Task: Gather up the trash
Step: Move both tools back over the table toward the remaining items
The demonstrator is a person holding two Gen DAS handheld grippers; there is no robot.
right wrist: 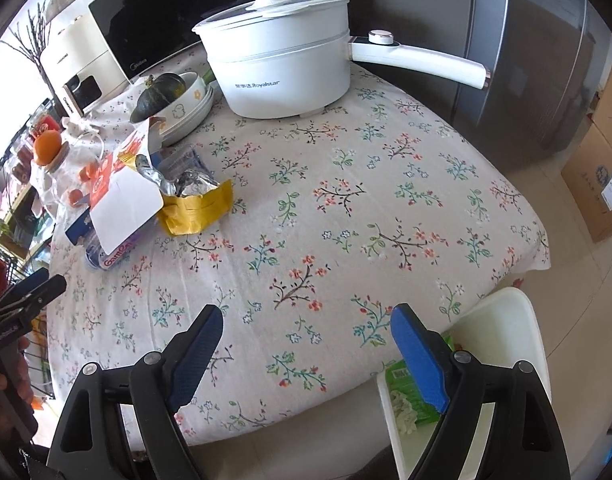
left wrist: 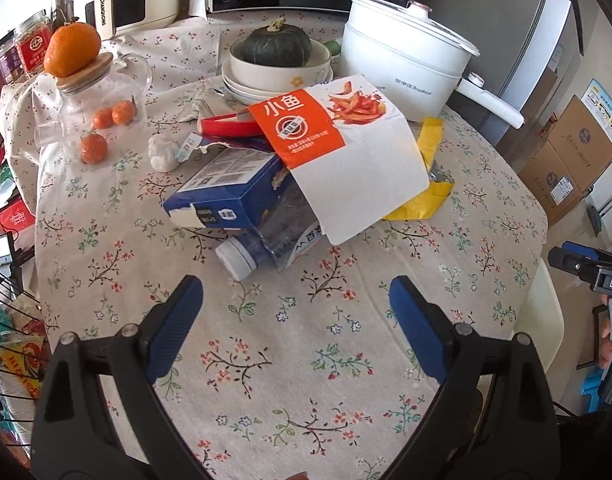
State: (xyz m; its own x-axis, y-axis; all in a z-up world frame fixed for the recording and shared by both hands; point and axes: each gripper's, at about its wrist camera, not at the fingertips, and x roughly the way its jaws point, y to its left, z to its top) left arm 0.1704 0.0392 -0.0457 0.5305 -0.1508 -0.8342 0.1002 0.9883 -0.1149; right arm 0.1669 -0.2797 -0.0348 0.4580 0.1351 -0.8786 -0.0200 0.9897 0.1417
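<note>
Trash sits heaped toward the left and far part of the floral tablecloth (left wrist: 289, 364). At the far left stands a glass jar (left wrist: 90, 108) with an orange (left wrist: 71, 49) on its lid and small oranges (left wrist: 93, 147) beside it, then a crumpled white wad (left wrist: 163, 152) near them. Just right of that begins the pile: a torn blue carton (left wrist: 225, 192) lies across a crushed plastic bottle (left wrist: 257, 250) whose white cap points toward the near edge, and an orange-and-white snack box (left wrist: 338, 140) leans over both. A yellow wrapper (left wrist: 422, 200) pokes out from under the snack box on the right, showing crumpled foil in the right wrist view. Behind the pile, bowls (left wrist: 281, 70) hold a dark green squash (left wrist: 275, 46), and right of them stands a white electric pot (left wrist: 406, 68) with its handle pointing right. The left gripper (left wrist: 295, 300) hangs over bare cloth just short of the bottle cap, fingers spread wide with nothing between them. The right gripper (right wrist: 306, 332) hovers over the near right edge of the table, well apart from the pile, also spread wide and empty, above a white bin (right wrist: 502, 320) holding a green packet (right wrist: 410, 392).
</note>
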